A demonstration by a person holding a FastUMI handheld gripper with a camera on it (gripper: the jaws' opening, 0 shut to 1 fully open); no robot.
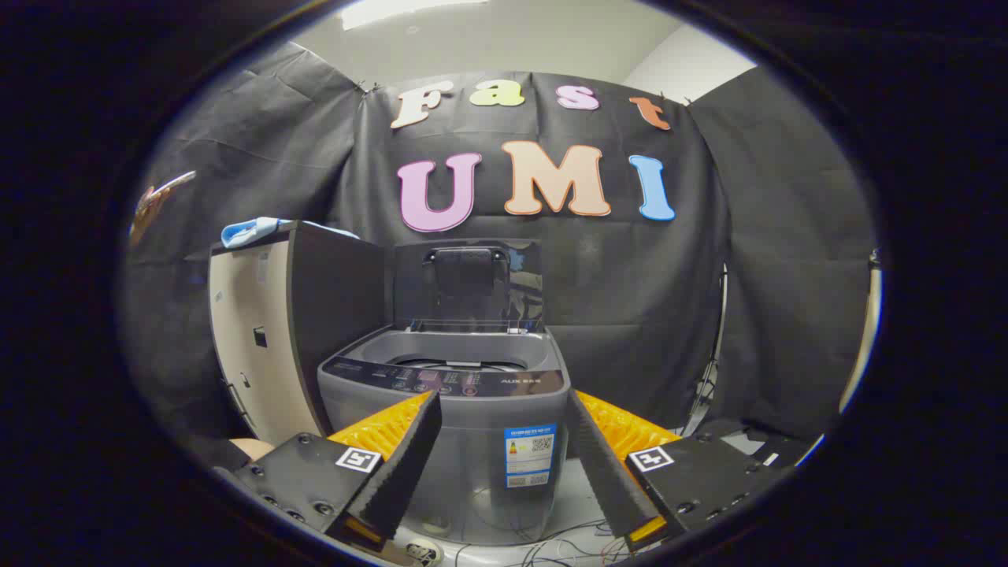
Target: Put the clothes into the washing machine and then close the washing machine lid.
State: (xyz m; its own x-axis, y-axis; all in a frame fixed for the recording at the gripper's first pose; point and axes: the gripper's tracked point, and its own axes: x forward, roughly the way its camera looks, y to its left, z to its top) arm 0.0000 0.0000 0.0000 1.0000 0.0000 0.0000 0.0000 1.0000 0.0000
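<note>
Between the fingers nothing is held: the gripper (504, 472) is spread wide, its two fingers (405, 465) angled apart with the front of the washing machine (465, 441) showing through the gap. Just ahead of the fingers stands that grey top-loader, with a blue label (529, 455) on its front face and a dark control strip (445, 382) across the top edge. Beyond the strip the tub opening (457, 350) is uncovered; whether anything lies inside cannot be told. Washing machine lid (466, 283) stands upright at the back, open, with a handle near its top. Off to the left of the fingers, beside the machine, is a tall cabinet (252, 346), light front, dark side. On its top lies a light blue cloth (250, 230), well above and apart from the fingers. Below the fingers thin cables (551, 543) trail over the pale floor at the machine's base.
</note>
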